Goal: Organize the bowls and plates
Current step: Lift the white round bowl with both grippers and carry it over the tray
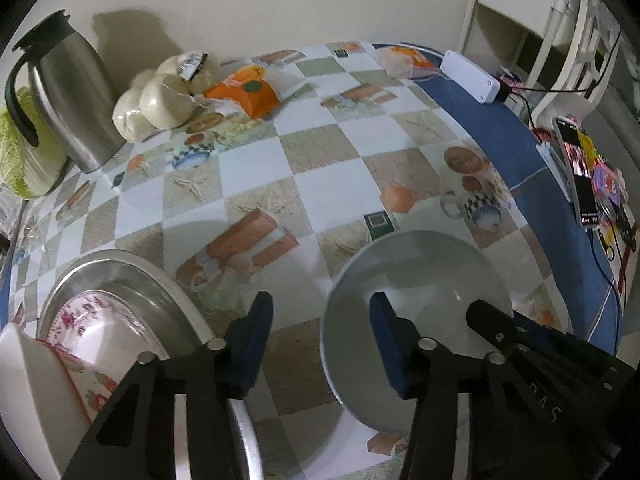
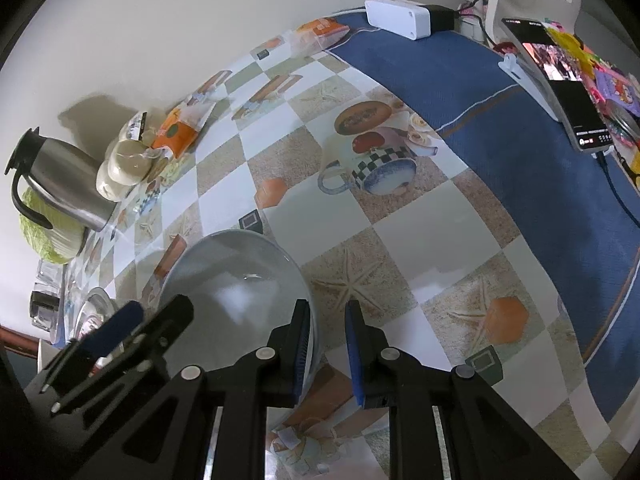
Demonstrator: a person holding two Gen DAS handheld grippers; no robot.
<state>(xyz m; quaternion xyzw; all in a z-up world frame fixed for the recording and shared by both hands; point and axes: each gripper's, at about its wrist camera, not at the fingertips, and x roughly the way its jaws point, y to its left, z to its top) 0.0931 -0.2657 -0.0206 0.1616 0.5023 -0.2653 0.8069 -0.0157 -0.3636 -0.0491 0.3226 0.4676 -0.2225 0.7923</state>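
A clear glass plate [image 1: 420, 276] [image 2: 232, 280] is over the checked tablecloth, its near side a little off the cloth with a shadow under it. My right gripper [image 2: 327, 306] is shut on the plate's right rim, one pad inside the dish and one outside. One of its fingers [image 1: 486, 320] shows on the plate in the left wrist view. My left gripper [image 1: 320, 320] [image 2: 148, 320] straddles the opposite rim. Its pads stand apart, not pressing the glass. At lower left, a steel dish [image 1: 132, 276] holds a floral bowl [image 1: 80, 320], with a white bowl [image 1: 24, 364] beside it.
At the back left are a steel jug [image 1: 64, 92], a cabbage [image 1: 16, 152], bagged buns [image 1: 160, 96] and an orange packet [image 1: 248, 92]. A white power strip [image 1: 472, 76] and a propped phone [image 1: 576, 168] with cables are at the right edge.
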